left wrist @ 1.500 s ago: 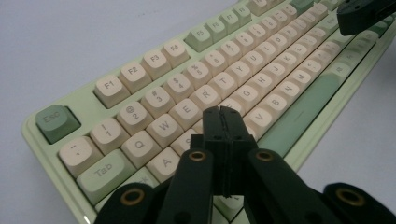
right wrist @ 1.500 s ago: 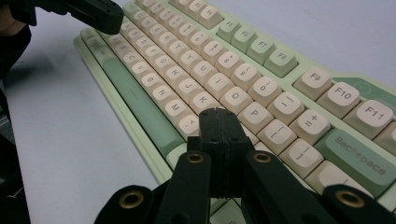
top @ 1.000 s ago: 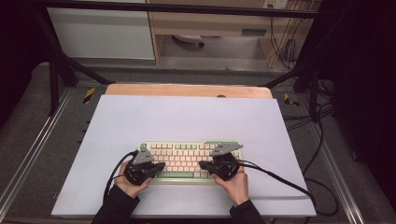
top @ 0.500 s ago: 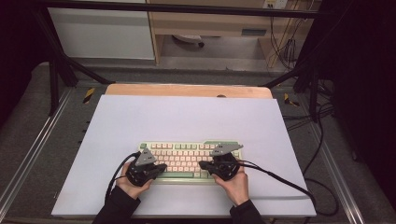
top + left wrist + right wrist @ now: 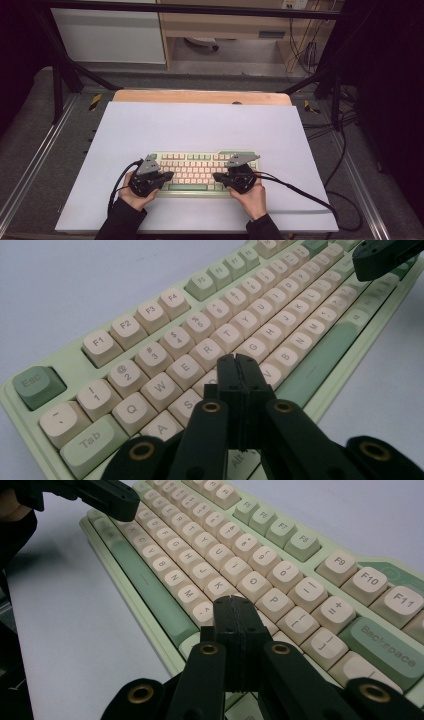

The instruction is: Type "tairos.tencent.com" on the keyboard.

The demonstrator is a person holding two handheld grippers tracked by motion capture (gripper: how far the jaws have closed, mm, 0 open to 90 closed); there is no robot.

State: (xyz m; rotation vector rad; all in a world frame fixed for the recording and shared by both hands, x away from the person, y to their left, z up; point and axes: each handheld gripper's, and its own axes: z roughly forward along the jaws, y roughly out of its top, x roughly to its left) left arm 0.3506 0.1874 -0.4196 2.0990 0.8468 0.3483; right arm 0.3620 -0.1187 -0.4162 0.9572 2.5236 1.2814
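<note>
A pale green keyboard (image 5: 200, 162) with cream keys lies near the front of a white table top (image 5: 200, 125). My left gripper (image 5: 169, 176) is shut and empty, pointing right over the keyboard's left half. In the left gripper view its closed tips (image 5: 236, 360) hover just above the keys (image 5: 207, 347) near the D and F row. My right gripper (image 5: 216, 176) is also shut and empty, pointing left over the right half. Its tips (image 5: 235, 602) sit above the keys (image 5: 252, 585) near L. Each gripper view shows the other gripper's tip farther off.
A black cable (image 5: 300, 192) trails from the right gripper across the table to the right edge. Another cable (image 5: 120, 180) loops from the left gripper. A wooden strip (image 5: 200, 96) borders the table's far edge, and metal rails (image 5: 45, 150) run along both sides.
</note>
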